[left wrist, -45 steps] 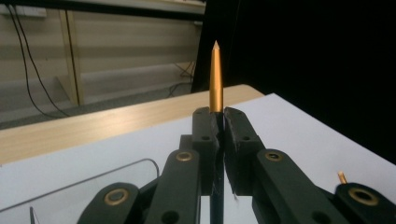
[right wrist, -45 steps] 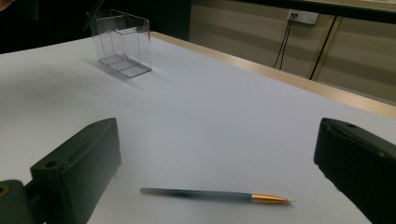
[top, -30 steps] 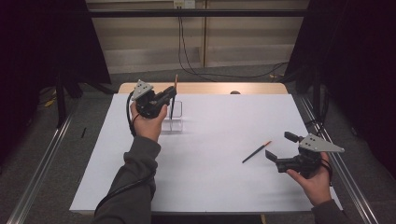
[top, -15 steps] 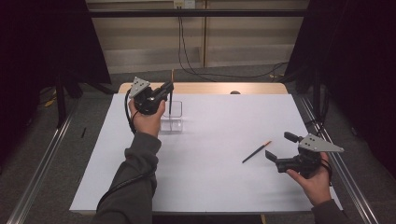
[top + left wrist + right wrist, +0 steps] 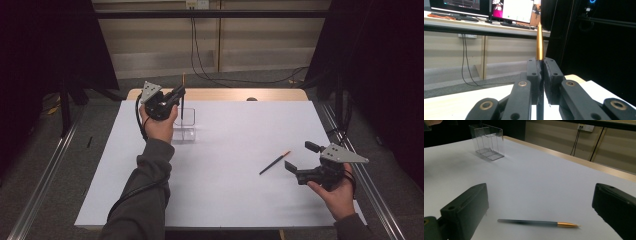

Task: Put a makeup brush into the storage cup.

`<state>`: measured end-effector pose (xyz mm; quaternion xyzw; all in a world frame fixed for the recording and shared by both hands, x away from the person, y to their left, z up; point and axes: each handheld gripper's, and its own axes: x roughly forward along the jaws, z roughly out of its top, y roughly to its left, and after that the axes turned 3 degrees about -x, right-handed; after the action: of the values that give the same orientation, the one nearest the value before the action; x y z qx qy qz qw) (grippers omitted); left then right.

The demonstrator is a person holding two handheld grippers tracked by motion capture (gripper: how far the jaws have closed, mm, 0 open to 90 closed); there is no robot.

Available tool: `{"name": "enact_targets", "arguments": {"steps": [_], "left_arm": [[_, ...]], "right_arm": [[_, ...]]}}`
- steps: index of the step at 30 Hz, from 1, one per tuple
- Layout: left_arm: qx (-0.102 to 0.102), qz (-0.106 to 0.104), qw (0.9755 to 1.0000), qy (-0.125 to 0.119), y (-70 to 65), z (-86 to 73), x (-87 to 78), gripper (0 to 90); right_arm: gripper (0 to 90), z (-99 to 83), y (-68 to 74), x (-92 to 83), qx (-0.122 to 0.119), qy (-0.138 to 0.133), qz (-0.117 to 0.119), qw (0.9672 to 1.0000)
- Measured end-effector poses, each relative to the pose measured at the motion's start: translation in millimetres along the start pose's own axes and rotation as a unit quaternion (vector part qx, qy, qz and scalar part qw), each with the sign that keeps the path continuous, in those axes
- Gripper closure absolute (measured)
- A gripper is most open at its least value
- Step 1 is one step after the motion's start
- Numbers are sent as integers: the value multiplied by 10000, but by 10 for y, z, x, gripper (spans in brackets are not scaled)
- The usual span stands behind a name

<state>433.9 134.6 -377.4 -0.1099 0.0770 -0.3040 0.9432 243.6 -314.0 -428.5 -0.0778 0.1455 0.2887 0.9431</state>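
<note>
The desk [image 5: 220, 200] lies mostly bare, with wide free room in its middle and front. A clear box [image 5: 184, 126] stands near the far left edge. The left tongs [image 5: 179, 93] are clenched on an upright pen [image 5: 539, 40], held just above the box, gold tip up. The right tongs [image 5: 300, 161] stand released near the right edge; a second pen [image 5: 537, 222] lies flat on the desk just ahead of them, untouched.

One pen [image 5: 183, 97] stands upright over the clear box [image 5: 185, 126], its gold tip pointing up. The box stands on the white worktop [image 5: 225, 190]. A second pen [image 5: 274, 162], dark with gold tip, lies flat, well apart.
</note>
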Motion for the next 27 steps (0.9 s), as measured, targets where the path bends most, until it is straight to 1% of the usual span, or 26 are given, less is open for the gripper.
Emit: {"name": "enact_targets", "arguments": {"steps": [2, 3, 4, 6, 8, 9, 11, 12, 13, 14, 15, 16, 20, 23, 24, 27], "left_arm": [[-32, -12, 10000, -38, -1, -25, 20, 836], [4, 6, 10000, -9, 8, -36, 22, 836], [-31, 7, 10000, -18, 5, -47, 32, 836], [-11, 8, 10000, 11, 11, -69, 43, 836], [-47, 21, 10000, 23, 14, -88, 54, 836], [-34, 29, 10000, 31, 22, -97, 56, 836], [-45, 61, 10000, 15, 24, -114, 64, 836], [-36, 35, 10000, 31, 24, -120, 66, 836], [-32, 66, 10000, 64, 28, -126, 67, 836], [-22, 88, 9999, 41, 25, -137, 73, 836], [16, 106, 9999, 84, 25, -142, 74, 836], [7, 76, 10000, 57, 28, -149, 79, 836], [14, 108, 9999, 38, 25, -166, 90, 836], [35, 124, 9999, 87, 22, -185, 102, 836], [11, 133, 9999, 76, 15, -193, 110, 836], [16, 163, 9998, 98, 20, -208, 116, 836]], "right_arm": [[1, -2, -2, 0, -25, 13, 7, 10000], [1, -2, -2, 0, -16, 13, 22, 10000], [1, -1, -1, -1, -20, 13, 11, 10000], [1, -1, 0, 0, -15, 4, 20, 10000], [1, -2, 0, -1, -22, 16, 11, 10000], [1, -3, -3, -1, -19, 28, 44, 10000], [1, -4, -2, -2, -20, 28, 40, 10000], [1, -4, -3, -2, -22, 24, 36, 10000], [1, -4, -3, -3, -21, 28, 35, 10000], [1, -4, -3, -3, -24, 28, 37, 10000], [1, -5, -4, -3, -20, 32, 36, 10000], [1, -5, -4, -2, -19, 31, 35, 10000], [1, -2, 0, 0, -31, 7, 22, 10000], [1, -3, -1, -2, -18, 15, 33, 10000], [2, -3, -4, -5, -18, 26, 42, 10000], [1, -1, -4, -5, -15, -1, 15, 10000]]}}
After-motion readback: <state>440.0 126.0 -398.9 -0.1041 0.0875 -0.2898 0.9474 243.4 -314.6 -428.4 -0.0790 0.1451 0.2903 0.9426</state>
